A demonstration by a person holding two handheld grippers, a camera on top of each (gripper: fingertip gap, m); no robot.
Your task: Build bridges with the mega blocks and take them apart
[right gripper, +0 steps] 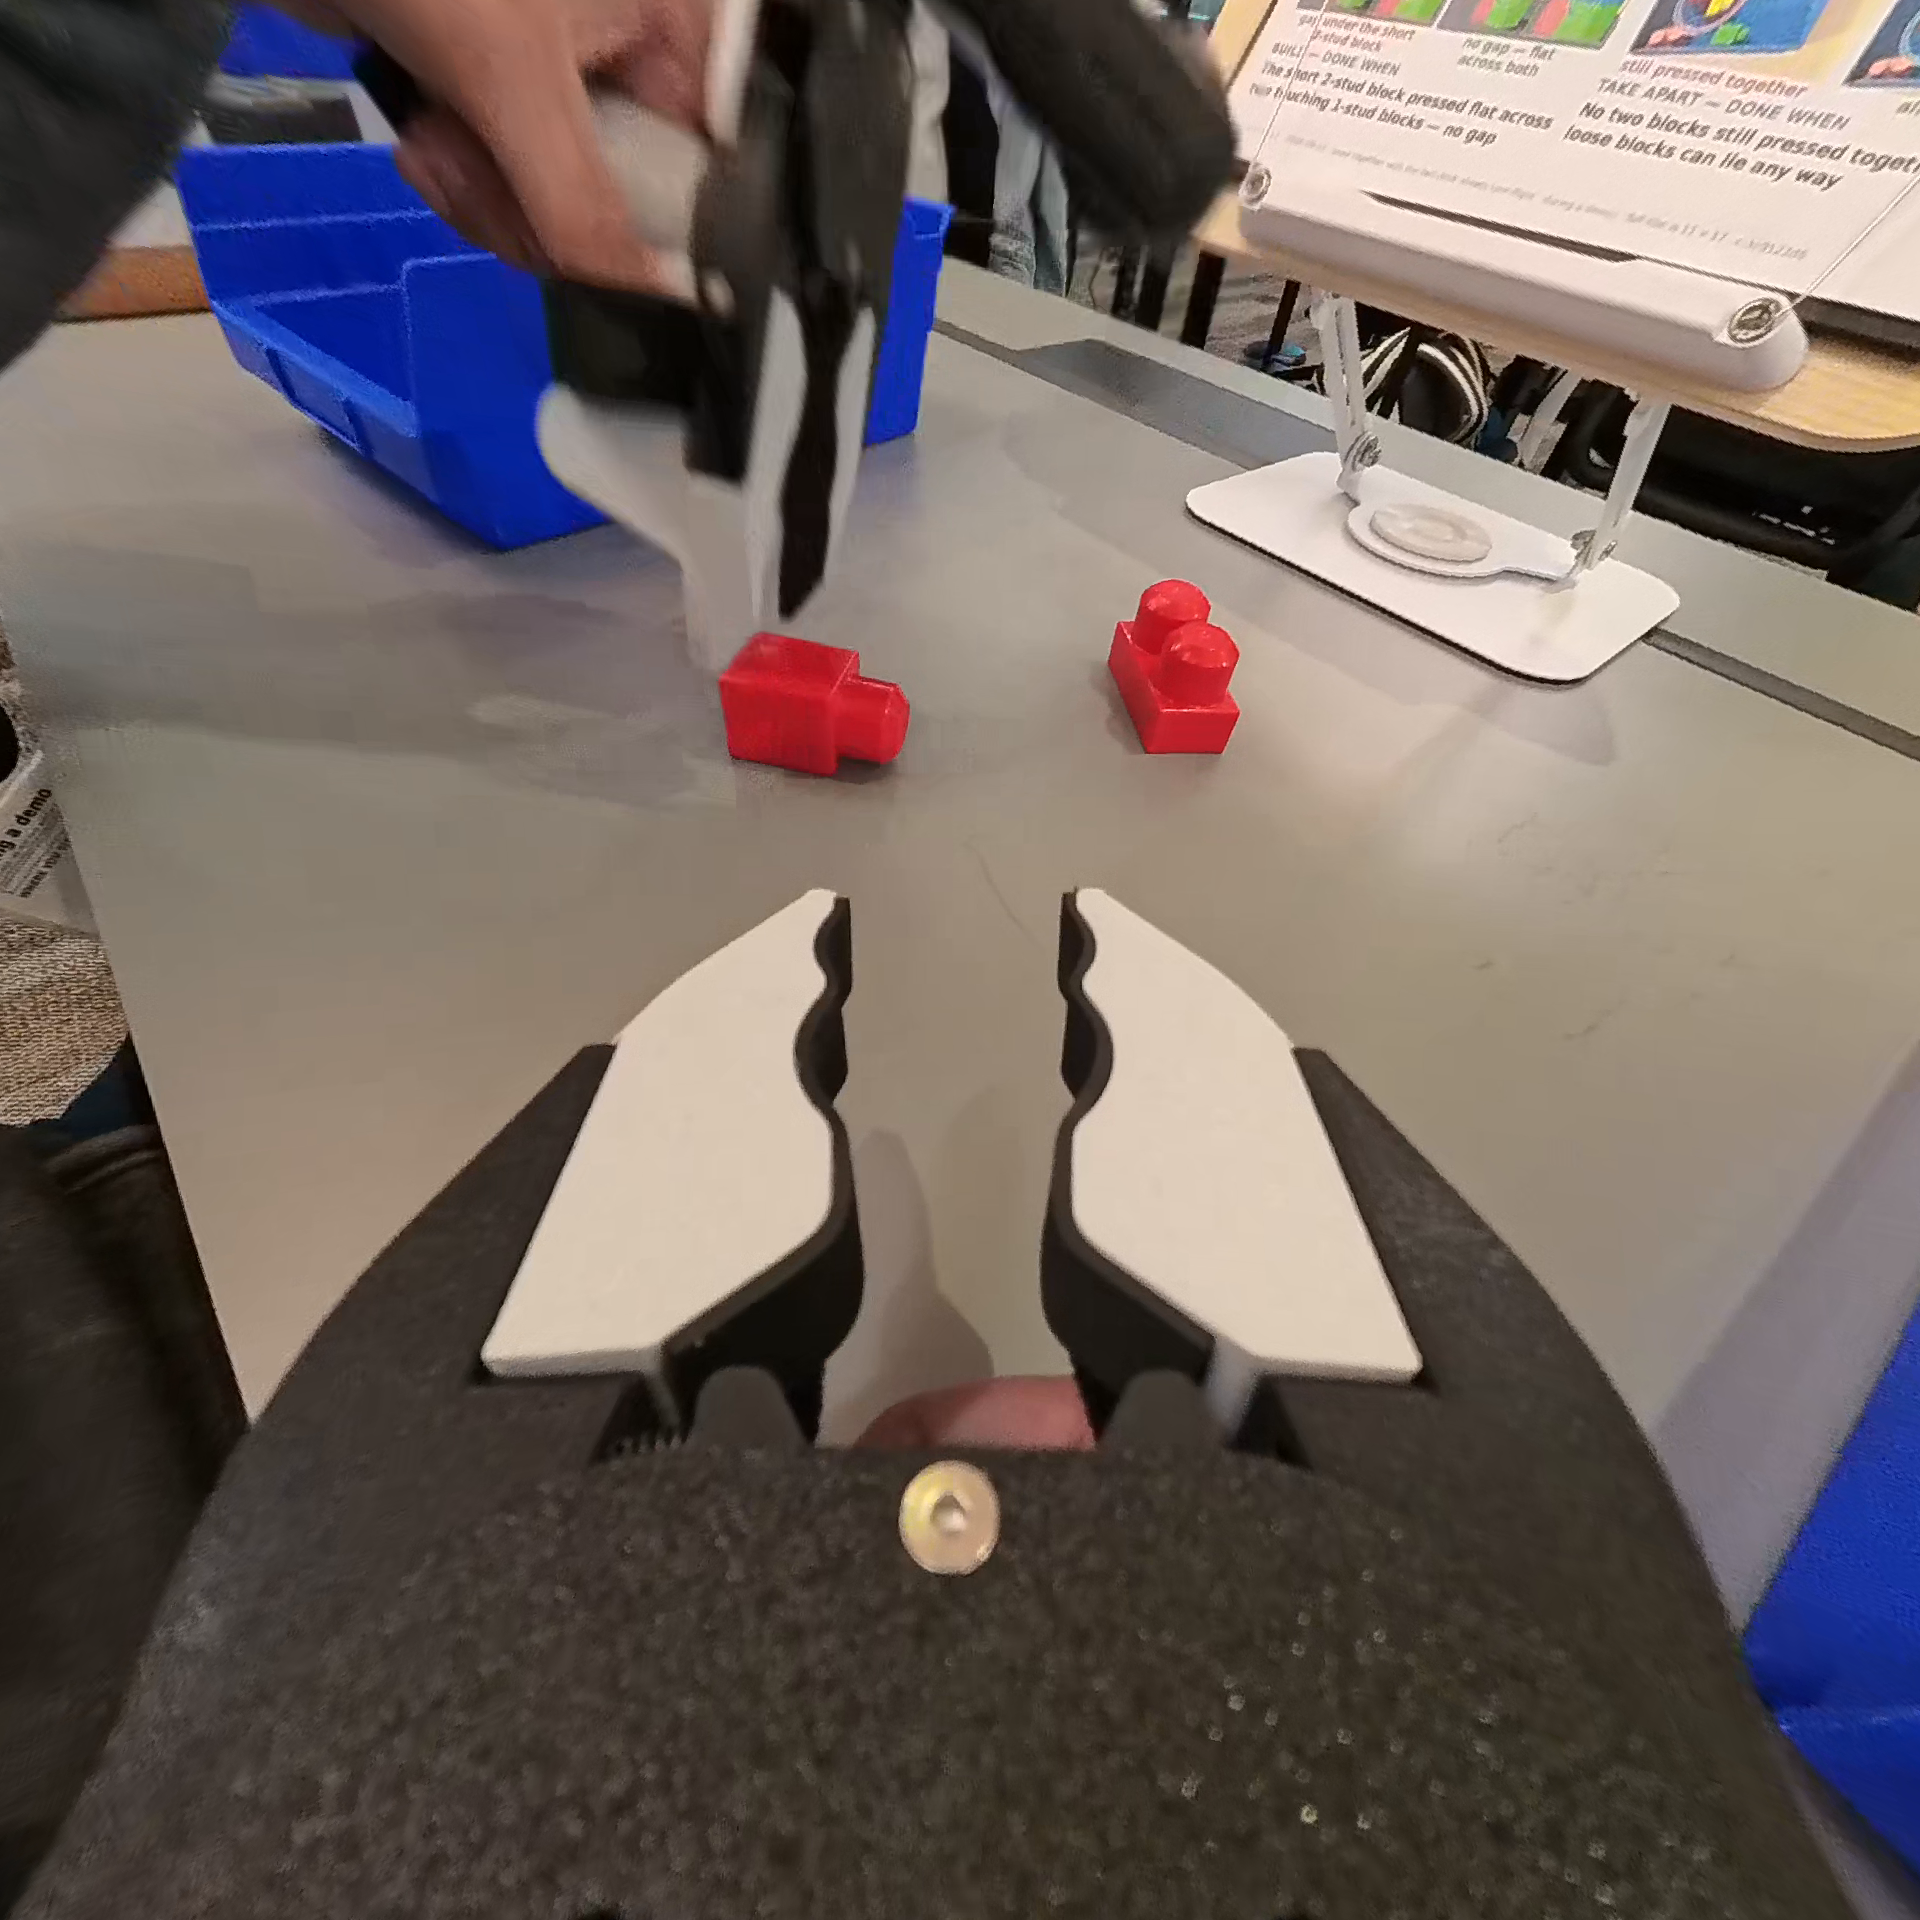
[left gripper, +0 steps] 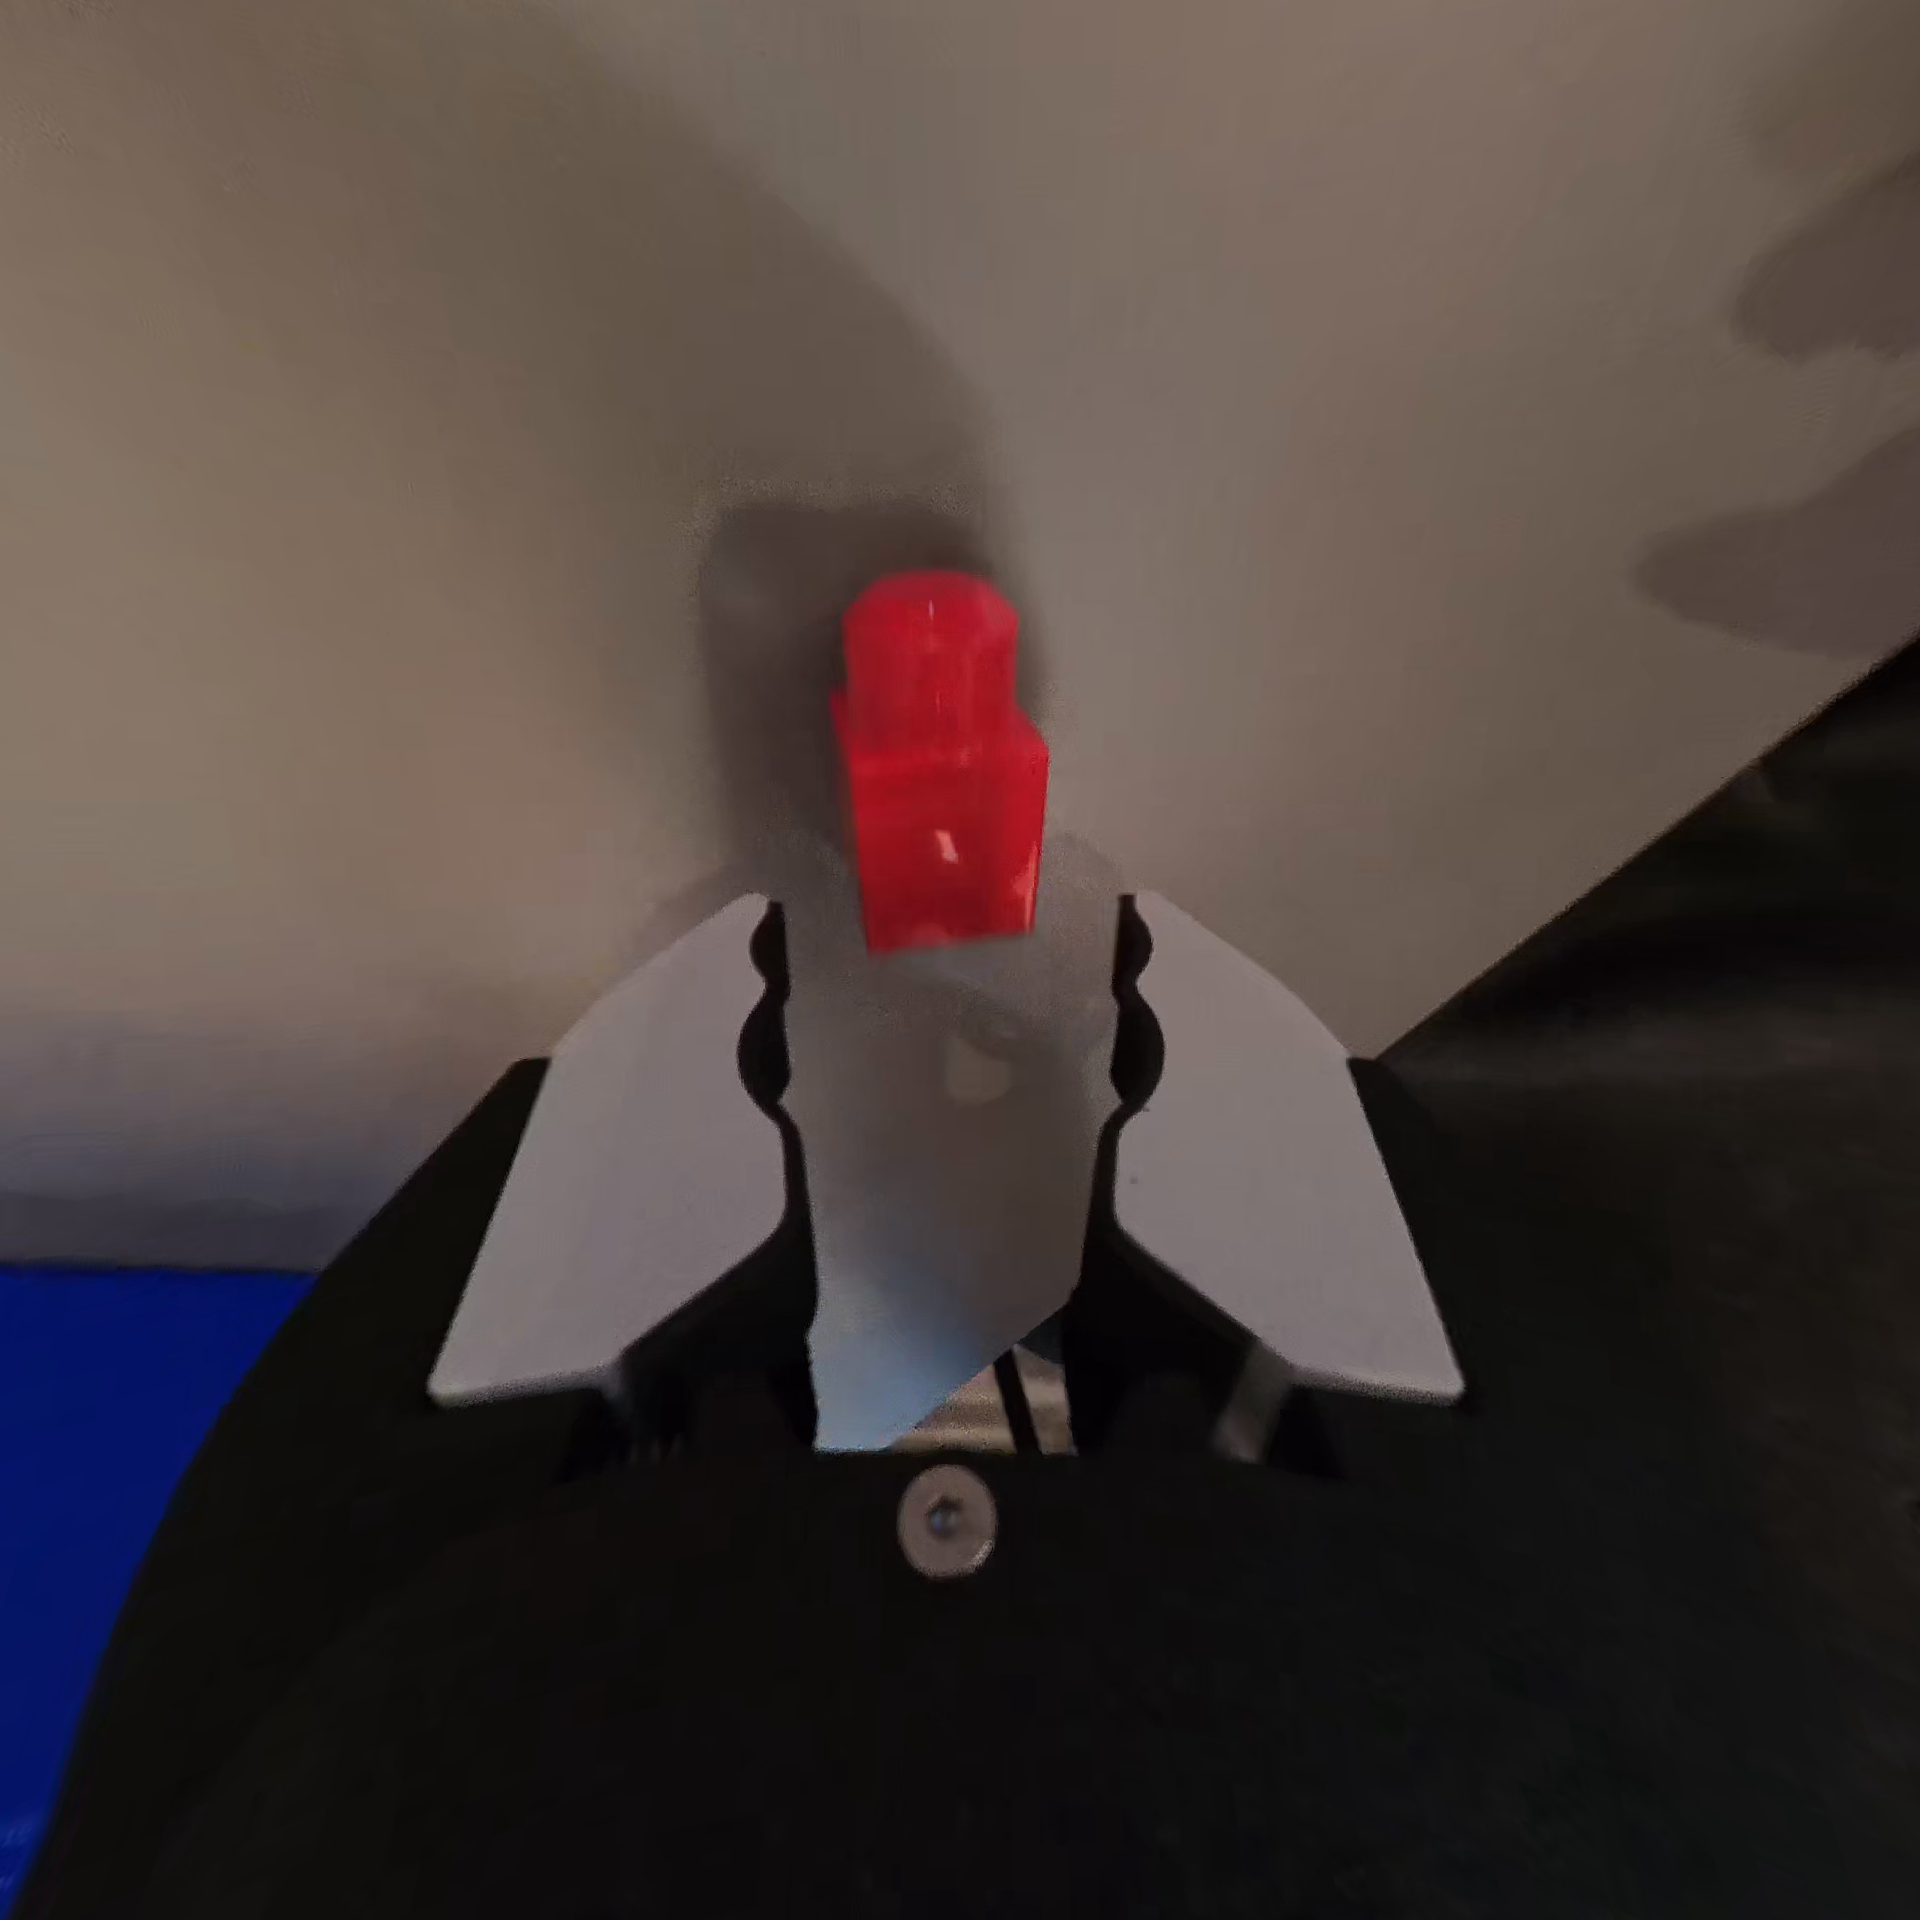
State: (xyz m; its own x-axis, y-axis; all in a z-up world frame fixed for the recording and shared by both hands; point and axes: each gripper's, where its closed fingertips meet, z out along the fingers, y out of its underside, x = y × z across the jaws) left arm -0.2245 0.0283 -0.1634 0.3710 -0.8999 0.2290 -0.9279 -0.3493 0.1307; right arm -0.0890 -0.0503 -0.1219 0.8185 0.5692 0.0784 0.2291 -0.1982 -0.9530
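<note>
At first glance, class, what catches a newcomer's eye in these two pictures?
Two bright red blocks on the grey table: a one-stud block lying on its side, and a two-stud block upright to its right. The left tongs hang open just above the one-stud block, with a blue bin behind. The right tongs wait open and empty, nearer the camera.

Left gripper (left gripper: 951,920): black body, pale grey finger plates, wavy black pads, silver hex screw (left gripper: 947,1522), thin cables behind. Right gripper (right gripper: 956,914): same build, speckled black shell, brass-toned screw (right gripper: 950,1530). Dark sleeve (right gripper: 73,135).
</note>
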